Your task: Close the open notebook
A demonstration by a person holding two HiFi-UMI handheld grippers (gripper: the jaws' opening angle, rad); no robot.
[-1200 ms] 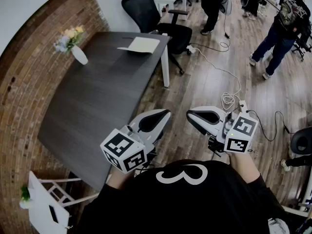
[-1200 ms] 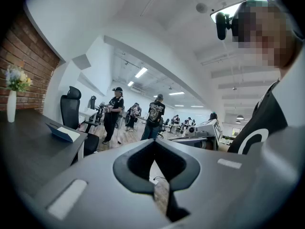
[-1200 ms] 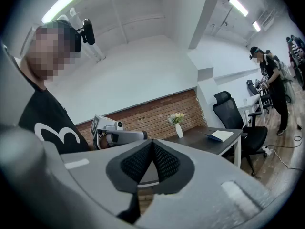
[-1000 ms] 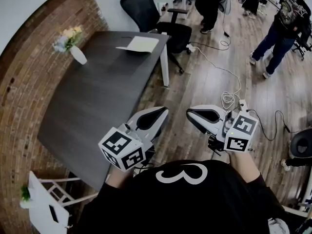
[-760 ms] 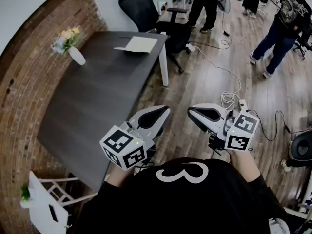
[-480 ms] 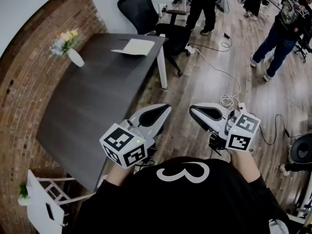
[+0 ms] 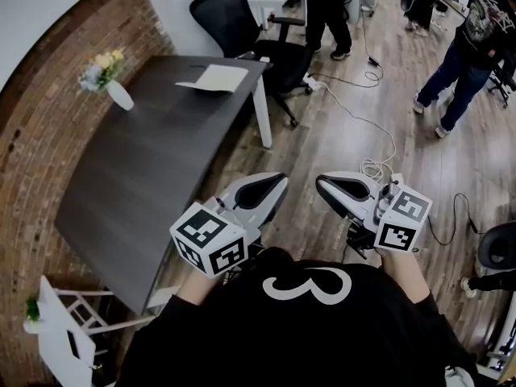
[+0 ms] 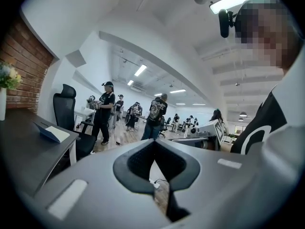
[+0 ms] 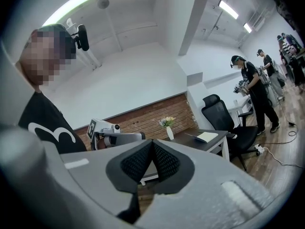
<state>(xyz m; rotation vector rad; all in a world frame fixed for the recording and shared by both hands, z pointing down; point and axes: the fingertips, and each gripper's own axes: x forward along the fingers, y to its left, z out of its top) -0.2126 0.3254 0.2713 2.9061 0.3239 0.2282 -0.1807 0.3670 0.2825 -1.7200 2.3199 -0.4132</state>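
The open notebook [image 7: 211,78] lies with pale pages up at the far end of the dark table [image 7: 137,176], far from both grippers. It also shows small in the left gripper view [image 8: 53,133] and the right gripper view [image 9: 208,137]. My left gripper [image 7: 276,182] is held close to my chest beside the table's near corner, shut and empty. My right gripper [image 7: 324,185] hovers over the wooden floor, also shut and empty. In their own views the left gripper [image 8: 153,144] and the right gripper [image 9: 152,144] have their pads pressed together.
A white vase of flowers [image 7: 114,87] stands at the table's left edge by the brick wall. A black office chair [image 7: 250,27] sits behind the table's far end. Cables [image 7: 372,156] trail on the floor. People [image 7: 468,47] stand at the back right. A white rack [image 7: 60,341] is at lower left.
The table and notebook have drifted slightly left in the head view. Both grippers stay shut near my chest, shifted little. A person at the back has stepped along.
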